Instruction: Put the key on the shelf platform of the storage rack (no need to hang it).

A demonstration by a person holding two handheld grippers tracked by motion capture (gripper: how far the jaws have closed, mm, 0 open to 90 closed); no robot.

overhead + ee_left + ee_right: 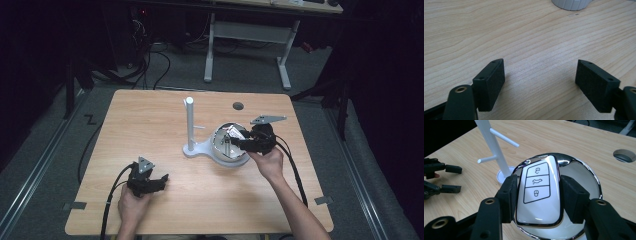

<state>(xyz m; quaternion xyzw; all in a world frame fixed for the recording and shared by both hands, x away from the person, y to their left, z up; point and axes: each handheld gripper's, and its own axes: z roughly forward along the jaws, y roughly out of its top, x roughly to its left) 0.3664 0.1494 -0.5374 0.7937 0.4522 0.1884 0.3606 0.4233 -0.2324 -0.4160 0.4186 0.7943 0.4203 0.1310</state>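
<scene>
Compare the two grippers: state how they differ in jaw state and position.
The right gripper is shut on the white car key, while the left gripper stands open with nothing between its pads. The right gripper is over the chrome-rimmed dish; the left gripper rests low over bare table, apart from the dish. Both have black padded jaws.

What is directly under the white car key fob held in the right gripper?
The shiny round chrome dish on the white stand base. The white car key fob and right gripper cover the dish's middle.
</scene>
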